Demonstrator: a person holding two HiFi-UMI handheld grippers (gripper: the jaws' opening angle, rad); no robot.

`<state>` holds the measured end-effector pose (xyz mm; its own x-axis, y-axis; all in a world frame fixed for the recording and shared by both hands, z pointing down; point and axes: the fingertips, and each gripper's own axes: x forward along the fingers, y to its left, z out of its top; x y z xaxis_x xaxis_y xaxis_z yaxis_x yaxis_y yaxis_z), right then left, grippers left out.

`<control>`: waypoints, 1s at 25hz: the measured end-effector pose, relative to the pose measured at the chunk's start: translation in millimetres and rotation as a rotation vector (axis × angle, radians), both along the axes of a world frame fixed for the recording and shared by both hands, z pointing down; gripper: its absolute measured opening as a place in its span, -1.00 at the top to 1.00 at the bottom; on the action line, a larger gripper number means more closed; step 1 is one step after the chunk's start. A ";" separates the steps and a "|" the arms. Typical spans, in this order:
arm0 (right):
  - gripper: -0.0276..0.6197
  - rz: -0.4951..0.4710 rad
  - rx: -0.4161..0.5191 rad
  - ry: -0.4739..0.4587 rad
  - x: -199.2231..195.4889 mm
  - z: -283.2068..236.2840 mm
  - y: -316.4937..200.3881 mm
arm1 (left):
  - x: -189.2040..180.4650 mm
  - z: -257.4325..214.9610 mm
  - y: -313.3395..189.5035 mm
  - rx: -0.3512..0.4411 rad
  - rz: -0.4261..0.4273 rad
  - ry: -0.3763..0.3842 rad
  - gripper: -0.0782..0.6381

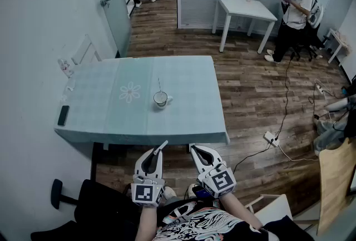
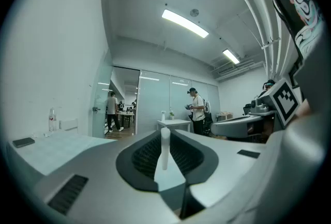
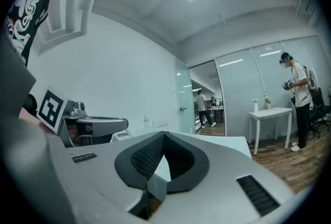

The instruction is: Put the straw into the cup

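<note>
The cup [image 1: 161,100] near the middle of the table [image 1: 183,117] is too small to show its contents. A thin stick [image 1: 158,85] rises from it, its kind unclear. Past the left gripper [image 1: 160,149] jaws only a short tip of the white straw [image 1: 164,144] shows. At the table's left edge lies a flat dark object [image 1: 63,115], too small to identify.

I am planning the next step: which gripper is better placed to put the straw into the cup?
Left. The left gripper already pinches the white straw between its jaws; the right gripper is shut on nothing. Both hang short of the table, similarly far from the cup.
</note>
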<state>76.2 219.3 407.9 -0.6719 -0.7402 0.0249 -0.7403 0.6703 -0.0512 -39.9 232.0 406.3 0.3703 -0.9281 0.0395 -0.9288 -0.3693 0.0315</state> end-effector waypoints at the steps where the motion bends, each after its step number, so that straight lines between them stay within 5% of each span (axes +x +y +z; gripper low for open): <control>1: 0.96 0.001 -0.005 0.003 -0.4 0.4 2.6 | -3.1 -0.2 1.8 0.001 -0.005 -0.005 0.61; 11: 0.96 0.006 -0.006 0.001 5.5 0.0 8.1 | -18.2 -10.3 7.6 0.018 -0.062 0.000 0.61; 25: 0.95 0.017 -0.011 -0.013 39.5 5.6 2.7 | 11.3 -8.3 10.0 0.016 -0.085 -0.007 0.61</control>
<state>115.7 222.0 413.4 -0.6596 -0.7512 0.0242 -0.7508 0.6571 -0.0680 -28.6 242.0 398.1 0.2897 -0.9567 0.0272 -0.9571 -0.2893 0.0195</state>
